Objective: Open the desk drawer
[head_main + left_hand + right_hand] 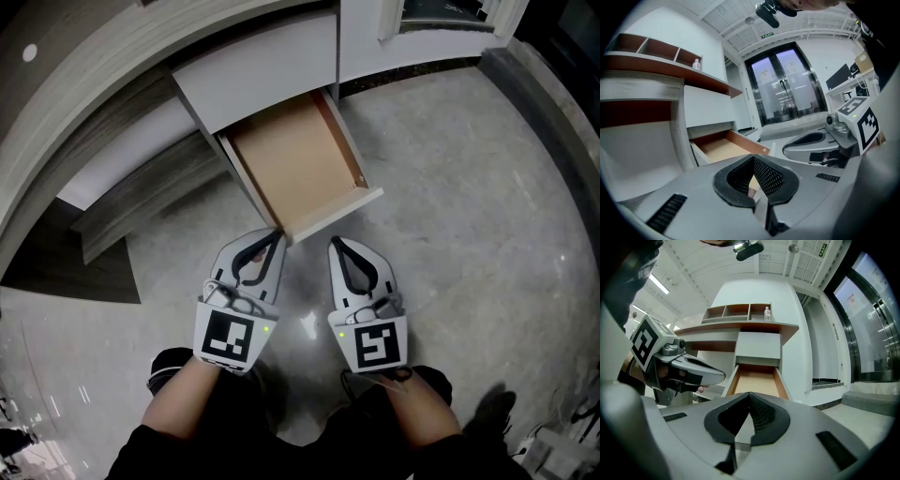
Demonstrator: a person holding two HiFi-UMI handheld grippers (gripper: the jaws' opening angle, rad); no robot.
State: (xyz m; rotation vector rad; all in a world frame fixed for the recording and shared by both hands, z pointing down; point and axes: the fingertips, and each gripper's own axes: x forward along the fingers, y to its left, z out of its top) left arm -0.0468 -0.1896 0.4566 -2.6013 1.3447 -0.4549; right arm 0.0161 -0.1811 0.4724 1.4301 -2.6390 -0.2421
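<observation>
The white desk drawer with a pale brown wooden floor [298,164] stands pulled out, straight ahead of both grippers, its white front panel nearest their tips. It holds nothing. The left gripper [275,240], grey with a black-and-white square-marker cube, has its jaws clenched together on nothing. Its tip is just beside the panel's left corner, and whether it touches cannot be told. The right gripper [337,246], just beside the left one, is likewise clenched and empty, just short of the panel. Above and beyond the drawer, a brown three-compartment shelf [738,312] holds a small clear bottle [767,313] in its rightmost compartment, the label too small to read. A green ceiling sign [821,248] overhead is illegible.
</observation>
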